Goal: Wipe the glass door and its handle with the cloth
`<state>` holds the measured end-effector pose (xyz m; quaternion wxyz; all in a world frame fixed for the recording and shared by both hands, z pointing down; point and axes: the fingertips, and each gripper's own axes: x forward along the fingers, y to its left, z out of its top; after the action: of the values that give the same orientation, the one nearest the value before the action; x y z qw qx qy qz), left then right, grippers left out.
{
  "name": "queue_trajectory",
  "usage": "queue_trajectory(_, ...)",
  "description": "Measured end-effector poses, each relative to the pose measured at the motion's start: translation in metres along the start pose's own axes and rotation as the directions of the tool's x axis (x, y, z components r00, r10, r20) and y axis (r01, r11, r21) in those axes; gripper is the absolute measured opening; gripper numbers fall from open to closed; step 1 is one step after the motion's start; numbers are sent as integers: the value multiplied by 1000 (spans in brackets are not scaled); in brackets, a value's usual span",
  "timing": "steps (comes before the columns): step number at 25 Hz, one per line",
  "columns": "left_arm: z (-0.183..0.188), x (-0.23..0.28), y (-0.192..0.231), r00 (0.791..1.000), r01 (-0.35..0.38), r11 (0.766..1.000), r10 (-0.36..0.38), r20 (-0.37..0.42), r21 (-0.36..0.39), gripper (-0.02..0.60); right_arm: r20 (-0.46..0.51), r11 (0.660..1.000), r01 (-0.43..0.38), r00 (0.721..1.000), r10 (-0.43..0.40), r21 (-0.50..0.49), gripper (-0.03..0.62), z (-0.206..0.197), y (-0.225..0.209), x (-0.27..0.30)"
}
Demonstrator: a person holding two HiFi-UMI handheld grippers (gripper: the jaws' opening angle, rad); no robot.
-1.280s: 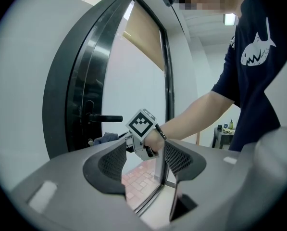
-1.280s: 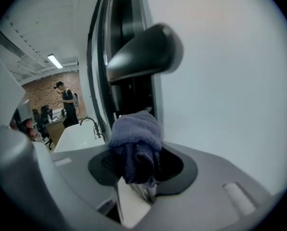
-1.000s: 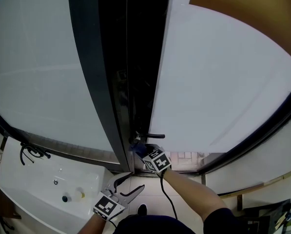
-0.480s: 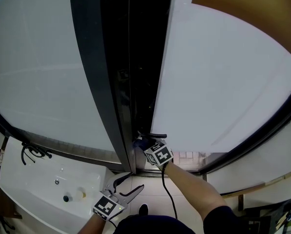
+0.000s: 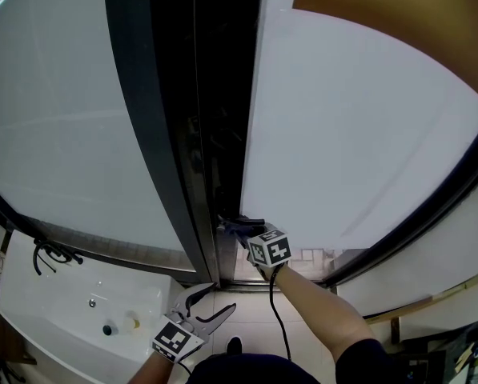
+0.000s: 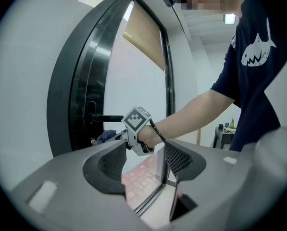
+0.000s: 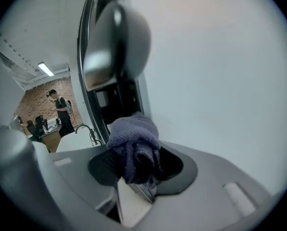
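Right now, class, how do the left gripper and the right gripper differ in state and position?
The right gripper is shut on the purple cloth; the left gripper is open and empty. The right gripper is up at the door handle; the left gripper hangs lower, clear of the handle. Both point toward the glass door.

Just below the handle, the space was taken up by the right gripper and the cloth clamped in it. Left of the handle, passage was barred by the dark door frame; right of it, the glass door was found clear.
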<state>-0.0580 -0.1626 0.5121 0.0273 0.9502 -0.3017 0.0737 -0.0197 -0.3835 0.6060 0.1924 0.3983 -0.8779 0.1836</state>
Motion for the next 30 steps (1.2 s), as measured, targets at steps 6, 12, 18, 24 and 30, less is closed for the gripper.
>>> queue_trajectory(6, -1, 1, -7, 1000, 4, 1000, -4, -5, 13, 247, 20, 1000, -2, 1000, 2, 30, 158, -13, -7, -26)
queue_trajectory(12, 5, 2, -23, 1000, 11, 999, -11, 0, 36, 247, 68, 997, -31, 997, 26, 74, 160, -38, -7, -91)
queue_trajectory(18, 11, 1, -53, 1000, 11, 999, -11, -6, 53, 247, 175, 998, -48, 984, 39, 48, 161, -45, 6, -189)
queue_trajectory(24, 20, 6, -108, 999, 40, 997, -39, -17, 61, 247, 255, 993, -84, 965, 60, 84, 161, -67, 27, -285)
queue_trajectory(30, 27, 0, -176, 999, 43, 995, -42, -10, 93, 247, 336, 985, -103, 940, 51, 136, 161, -101, 48, -375)
